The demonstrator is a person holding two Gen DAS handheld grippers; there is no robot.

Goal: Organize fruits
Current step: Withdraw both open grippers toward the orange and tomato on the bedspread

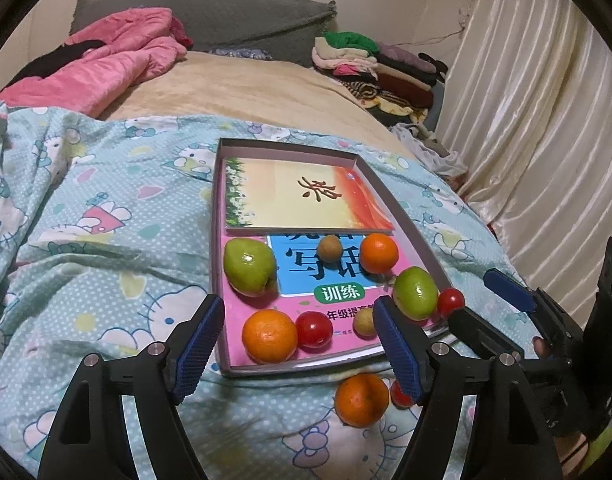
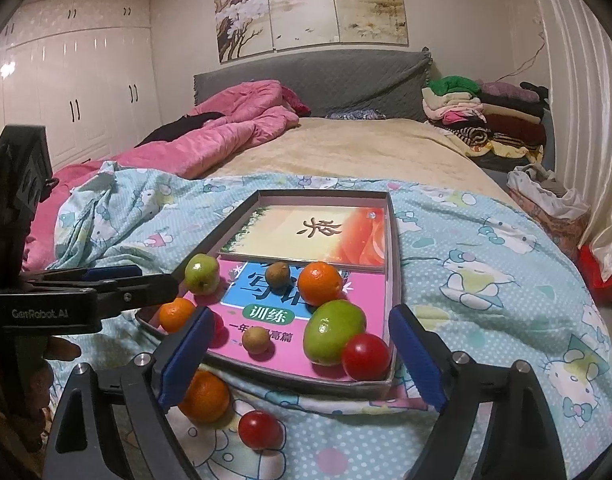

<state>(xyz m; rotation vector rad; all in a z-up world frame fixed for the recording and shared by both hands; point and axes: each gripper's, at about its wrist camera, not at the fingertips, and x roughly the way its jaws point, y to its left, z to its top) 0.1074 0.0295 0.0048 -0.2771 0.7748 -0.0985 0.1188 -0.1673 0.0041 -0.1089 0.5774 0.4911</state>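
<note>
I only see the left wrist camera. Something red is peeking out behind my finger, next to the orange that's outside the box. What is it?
Observer: A whole tomato, lying on the sheet just outside the box, beside that orange.
Child: What's on the wall way over to the left?
Observer: A white wardrobe with dark handles, up to the ceiling.
Child: And the picture above the bed? I only see its bottom.
Observer: It's a three-panel painting with a blossoming tree on the left panels.
</note>
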